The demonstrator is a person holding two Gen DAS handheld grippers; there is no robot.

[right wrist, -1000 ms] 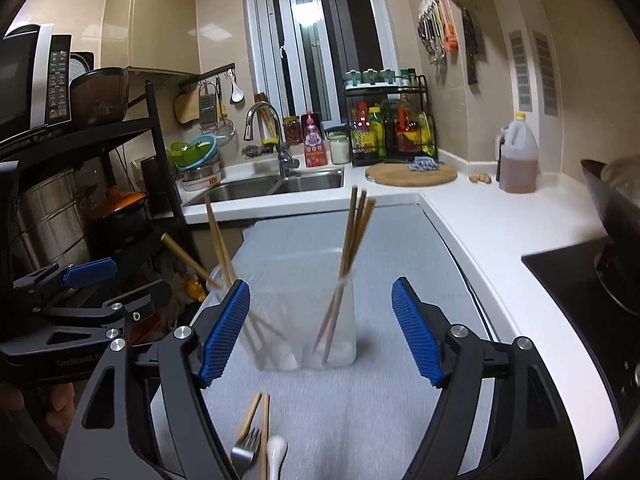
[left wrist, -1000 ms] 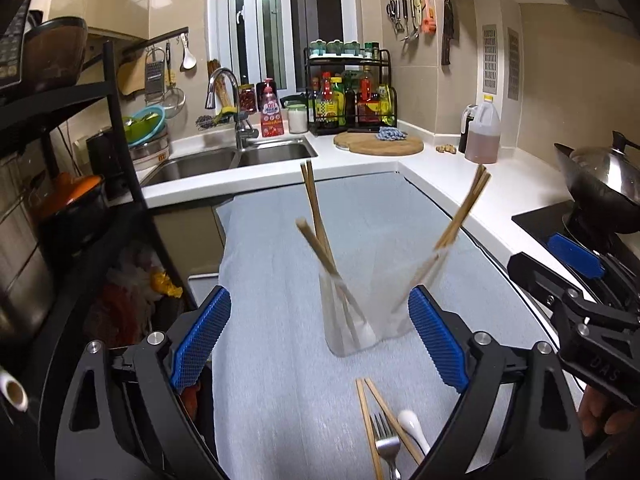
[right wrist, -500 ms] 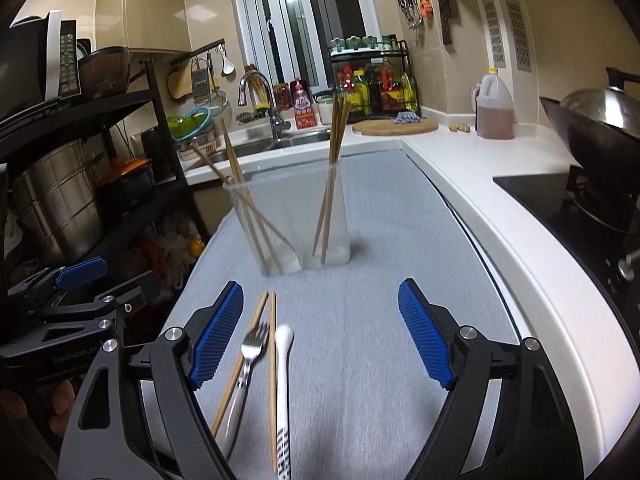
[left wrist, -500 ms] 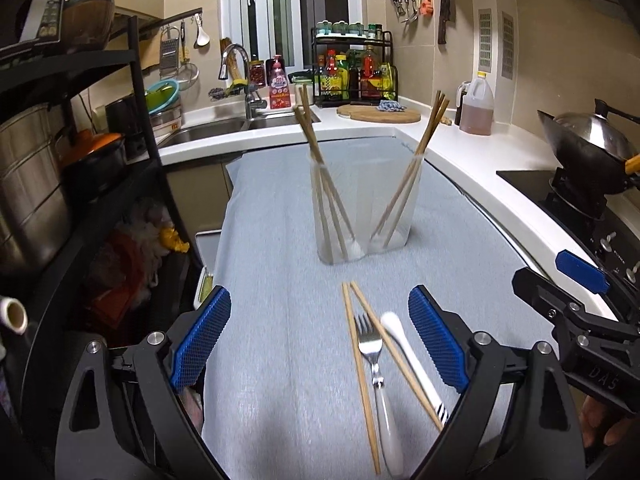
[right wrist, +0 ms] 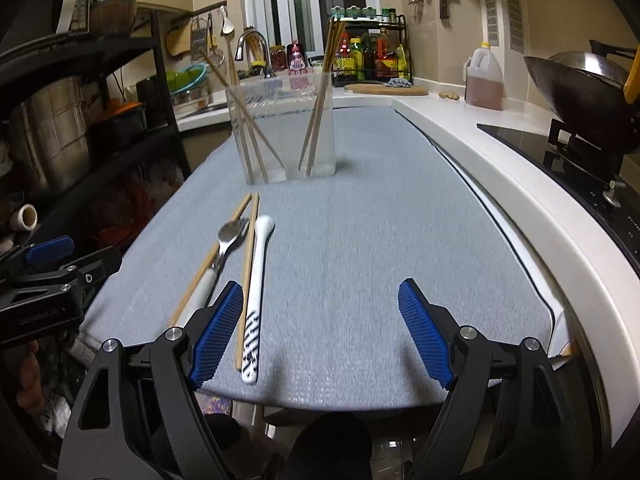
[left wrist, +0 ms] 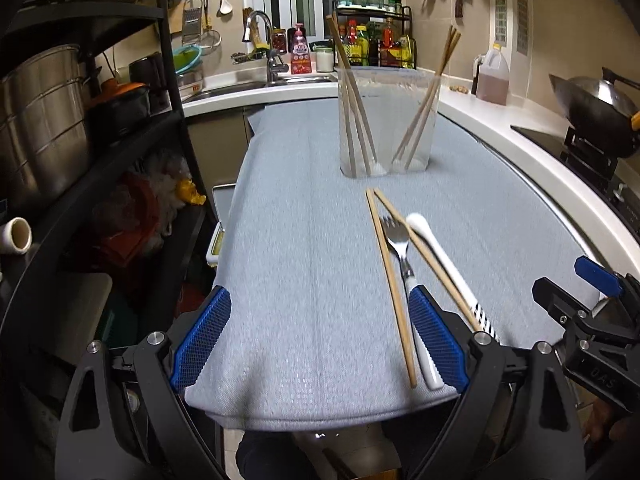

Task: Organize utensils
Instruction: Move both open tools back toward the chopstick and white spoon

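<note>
A clear plastic holder [left wrist: 386, 120] [right wrist: 282, 128] stands on the grey mat [left wrist: 304, 264] with chopsticks leaning in its two sides. Nearer me lie a fork [left wrist: 400, 252] [right wrist: 224, 248], a white spoon with a striped handle [left wrist: 440, 260] [right wrist: 256, 292] and two loose chopsticks [left wrist: 390, 280] [right wrist: 246, 280]. My left gripper [left wrist: 320, 340] hangs open over the mat's near edge, its right pad beside the fork's handle. My right gripper [right wrist: 320, 332] is open too, its left pad next to the spoon's handle. Neither holds anything.
A black shelf rack [left wrist: 100, 140] with steel pots stands on the left. On the right a wok [left wrist: 592, 100] sits on a black hob. A sink, an oil jug [right wrist: 484, 76] and a bottle rack [left wrist: 374, 44] line the back counter.
Both grippers have pulled back from the holder and sunk toward the mat's near edge. The holder now looks farther off, and the loose utensils have come up between the fingers.
</note>
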